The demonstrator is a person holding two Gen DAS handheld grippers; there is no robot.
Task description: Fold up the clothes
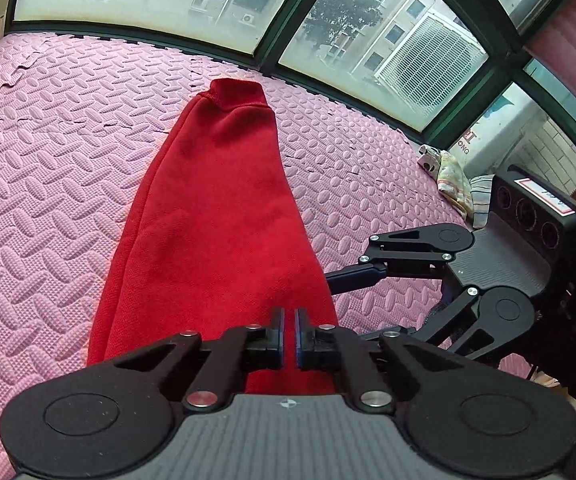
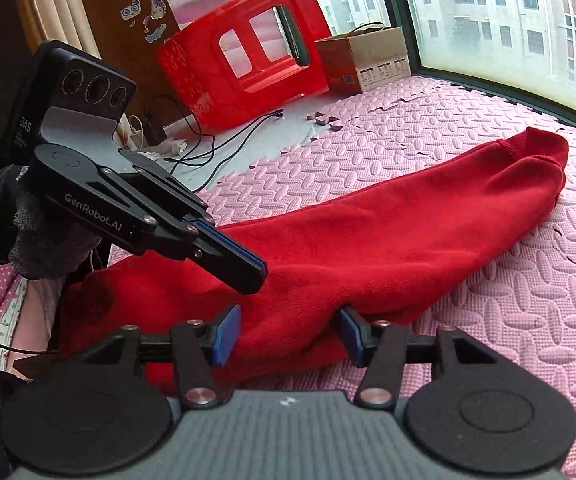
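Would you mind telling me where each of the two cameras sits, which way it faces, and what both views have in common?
Left wrist: on the left gripper, jaws shut, looking down along the long red knitted garment on the pink foam mat toward the windows; the right gripper shows at right.
Right wrist: on the right gripper, jaws open astride the garment's near end, facing a red plastic stool and brown cardboard box; the left gripper and a gloved hand show at left.
Shared: garment, mat, windows.
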